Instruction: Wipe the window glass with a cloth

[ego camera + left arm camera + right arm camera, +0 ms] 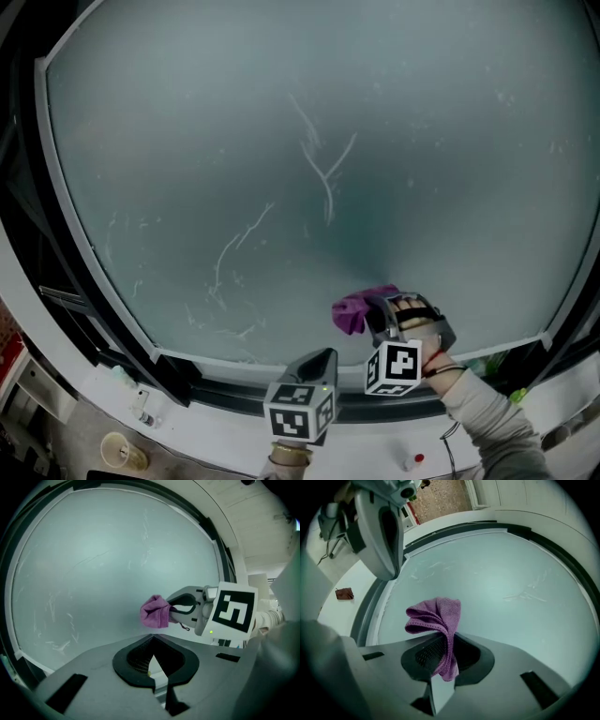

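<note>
Cloth (354, 311) first: purple, bunched, sitting low on the window glass (281, 141), right of centre and just above the bottom edge of the pane. My right gripper (375, 317) has it. On the right gripper view the jaws are clamped on a fold, with the tail hanging down between the pads and the bulk fanned out ahead of the tips toward the pane.

From the left gripper view I get that same gripper side-on, the cloth poking out of its nose, close to the glass. Whether the fabric is actually pressed on the pane, I can't tell from any view.

Left gripper (323, 356) is below and left of the cloth, down by the dark window frame (225, 392) and apart from the cloth. Its jaws are closed tip to tip with nothing between them.

The glass looks frosted, with pale streaks (323, 173) in the middle and at lower left. Hand (410, 307) and grey sleeve (487, 412) come in from the lower right, and the sleeve is cut off at the edge. The bits on the white sill (206, 427) at lower left are too small for me to name.
</note>
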Motion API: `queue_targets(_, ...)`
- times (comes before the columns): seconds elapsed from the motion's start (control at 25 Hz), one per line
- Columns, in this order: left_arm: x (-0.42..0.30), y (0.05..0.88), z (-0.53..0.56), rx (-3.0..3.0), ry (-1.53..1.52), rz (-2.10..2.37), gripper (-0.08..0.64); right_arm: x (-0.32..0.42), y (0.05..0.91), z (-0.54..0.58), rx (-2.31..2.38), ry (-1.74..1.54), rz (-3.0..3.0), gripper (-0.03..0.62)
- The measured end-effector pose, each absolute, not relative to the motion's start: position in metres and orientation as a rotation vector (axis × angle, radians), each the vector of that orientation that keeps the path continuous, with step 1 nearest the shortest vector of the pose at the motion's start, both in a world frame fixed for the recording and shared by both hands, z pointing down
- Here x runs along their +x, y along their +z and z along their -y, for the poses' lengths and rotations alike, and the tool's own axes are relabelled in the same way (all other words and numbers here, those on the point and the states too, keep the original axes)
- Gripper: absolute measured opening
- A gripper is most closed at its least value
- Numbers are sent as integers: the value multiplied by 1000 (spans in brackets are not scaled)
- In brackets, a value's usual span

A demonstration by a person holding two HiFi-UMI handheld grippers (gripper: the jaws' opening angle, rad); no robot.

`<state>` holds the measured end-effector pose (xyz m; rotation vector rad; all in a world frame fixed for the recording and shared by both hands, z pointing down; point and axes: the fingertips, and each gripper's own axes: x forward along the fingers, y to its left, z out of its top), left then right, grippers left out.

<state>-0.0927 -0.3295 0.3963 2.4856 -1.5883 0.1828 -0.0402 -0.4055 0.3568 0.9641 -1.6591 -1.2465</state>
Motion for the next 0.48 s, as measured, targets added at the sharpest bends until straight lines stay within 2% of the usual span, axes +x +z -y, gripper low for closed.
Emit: queue_targets(0.48, -59, 394, 341, 2562, 195, 1481, 5, 11, 218, 392, 1161, -1457, 1455, 52)
